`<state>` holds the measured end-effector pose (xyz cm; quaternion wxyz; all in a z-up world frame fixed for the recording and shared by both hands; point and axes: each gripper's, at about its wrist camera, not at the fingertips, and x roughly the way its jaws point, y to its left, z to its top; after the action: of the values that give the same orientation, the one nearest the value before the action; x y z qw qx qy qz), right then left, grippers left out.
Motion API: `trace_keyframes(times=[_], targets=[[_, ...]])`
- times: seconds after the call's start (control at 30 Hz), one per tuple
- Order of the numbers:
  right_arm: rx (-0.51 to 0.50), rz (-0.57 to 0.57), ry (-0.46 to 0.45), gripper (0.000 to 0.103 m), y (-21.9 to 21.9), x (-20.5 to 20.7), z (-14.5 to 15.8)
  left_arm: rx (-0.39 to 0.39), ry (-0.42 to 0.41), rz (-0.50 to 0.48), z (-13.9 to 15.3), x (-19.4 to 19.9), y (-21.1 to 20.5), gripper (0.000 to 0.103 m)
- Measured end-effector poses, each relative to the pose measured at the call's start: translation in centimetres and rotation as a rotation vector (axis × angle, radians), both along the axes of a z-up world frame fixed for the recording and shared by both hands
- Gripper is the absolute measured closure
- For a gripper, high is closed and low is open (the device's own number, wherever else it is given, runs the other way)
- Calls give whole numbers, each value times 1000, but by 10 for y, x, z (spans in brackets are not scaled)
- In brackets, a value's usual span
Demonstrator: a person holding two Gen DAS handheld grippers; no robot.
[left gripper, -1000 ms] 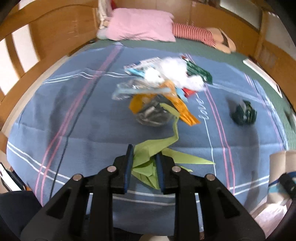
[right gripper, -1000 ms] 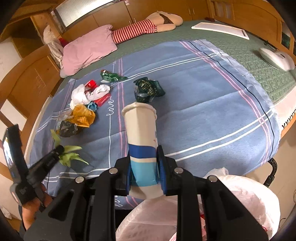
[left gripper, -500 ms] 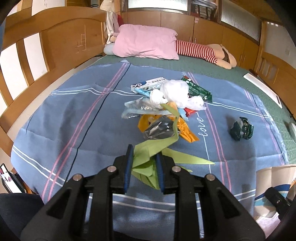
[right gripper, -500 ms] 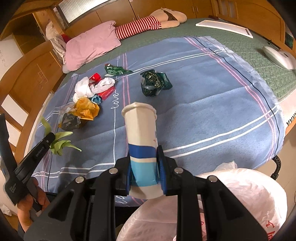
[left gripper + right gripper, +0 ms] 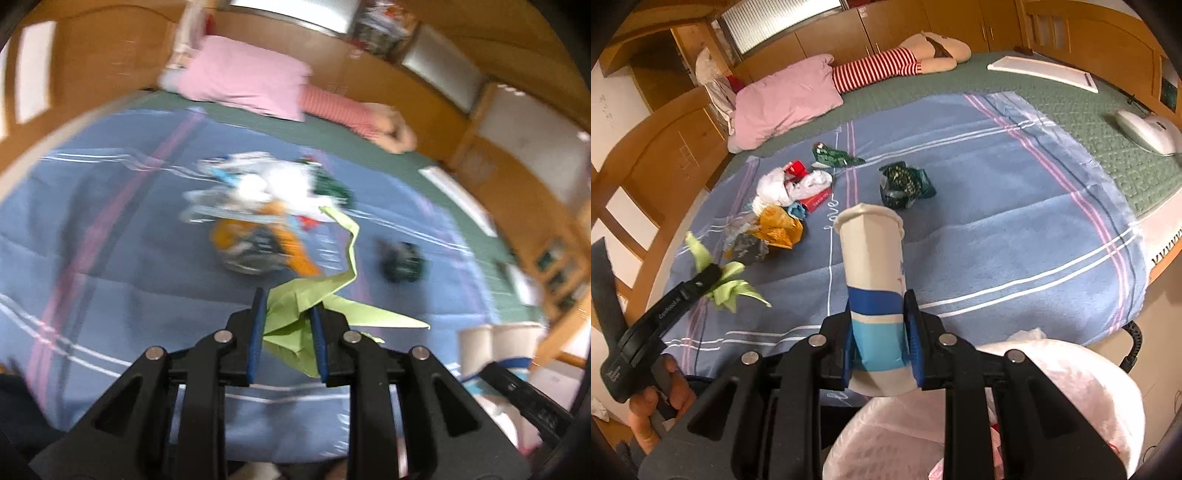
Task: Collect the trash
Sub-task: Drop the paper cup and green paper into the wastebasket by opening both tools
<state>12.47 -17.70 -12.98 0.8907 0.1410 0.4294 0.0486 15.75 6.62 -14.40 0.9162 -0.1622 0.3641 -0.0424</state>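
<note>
Jaws clamp green paper on the left, paper cup on the right.

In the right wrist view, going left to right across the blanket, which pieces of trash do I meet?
Green paper in the left gripper → orange wrapper → dark green bag.

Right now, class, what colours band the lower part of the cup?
Dark blue above light blue, on a cream cup. The right wrist view shows it best.

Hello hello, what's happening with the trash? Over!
Left gripper shut on green paper. Right gripper shut on paper cup, above white bag. More trash on blanket.
</note>
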Motion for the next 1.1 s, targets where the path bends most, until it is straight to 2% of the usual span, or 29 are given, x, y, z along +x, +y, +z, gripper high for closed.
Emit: trace_keyframes(times=[0.13, 0.2, 0.3, 0.43, 0.5, 0.57, 0.63, 0.73, 0.8, 0.87, 0.93, 1.03, 1.1], targets=[[-45, -1, -17, 78, -17, -29, 17, -109, -6, -186, -1, -1, -16, 79], [-72, 2, 7, 78, -24, -46, 16, -133, -8, -269, -1, -3, -27, 79], [-127, -11, 83, 78, -38, -75, -1, -78, -26, -363, 1, -10, -50, 79], [-86, -24, 237, 77, -52, -98, -39, 41, -57, -453, 2, -23, -79, 79], [-71, -37, 345, 71, -57, -104, -62, 75, -59, -499, 0, -29, -90, 79], [-48, -44, 387, 64, -59, -107, -68, 105, -59, -521, -2, -35, -96, 79], [-30, -64, 340, 57, -63, -110, -57, 115, -50, -540, -4, -36, -99, 79], [-28, -161, 188, 45, -78, -114, -21, 84, -32, -604, -7, -38, -104, 79], [-4, -237, 102, 42, -91, -118, 0, 80, -21, -706, -11, -45, -119, 79], [28, -295, 45, 42, -103, -120, 14, 100, -31, -851, -13, -63, -139, 79], [40, -345, -1, 42, -112, -122, 25, 146, -42, -1000, -18, -84, -161, 79], [42, -379, -15, 42, -121, -120, 29, 206, -20, -1094, -28, -97, -178, 77], [61, -383, 0, 42, -122, -120, 22, 232, -18, -1088, -30, -98, -181, 49]])
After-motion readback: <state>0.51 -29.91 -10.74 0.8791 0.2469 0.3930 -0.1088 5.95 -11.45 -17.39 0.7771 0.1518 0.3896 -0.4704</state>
